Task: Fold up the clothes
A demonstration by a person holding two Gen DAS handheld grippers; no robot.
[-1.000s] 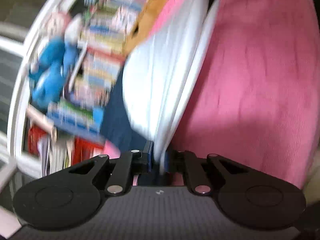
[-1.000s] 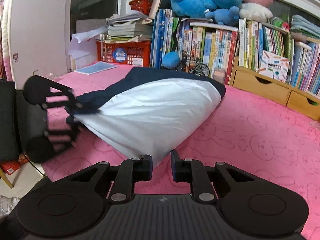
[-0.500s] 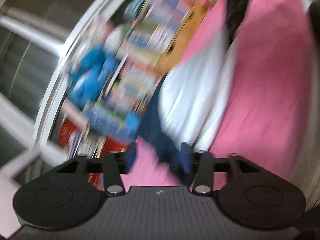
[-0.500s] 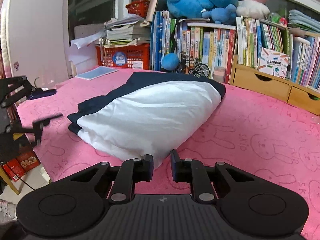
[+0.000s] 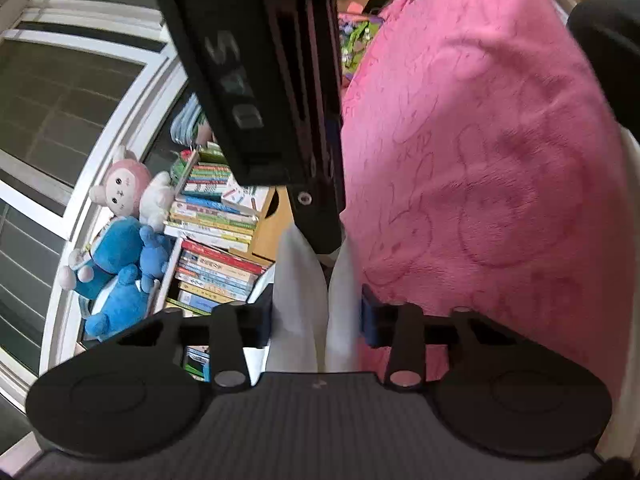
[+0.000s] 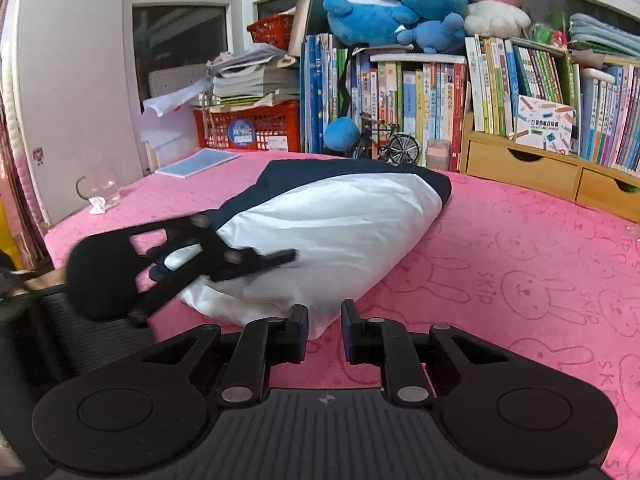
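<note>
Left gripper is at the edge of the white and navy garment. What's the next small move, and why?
Probably finish closing the left gripper on the white fold. Its jaws are closing with the garment edge between them, and the right gripper sits at the near corner with a narrow gap, no cloth visibly pinched, so the left needs a firm hold first.

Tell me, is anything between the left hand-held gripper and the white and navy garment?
Nothing visible. The left hand-held gripper is already at the near left edge of the garment, white cloth lies between its closing jaws, and only pink cover surrounds it.
</note>
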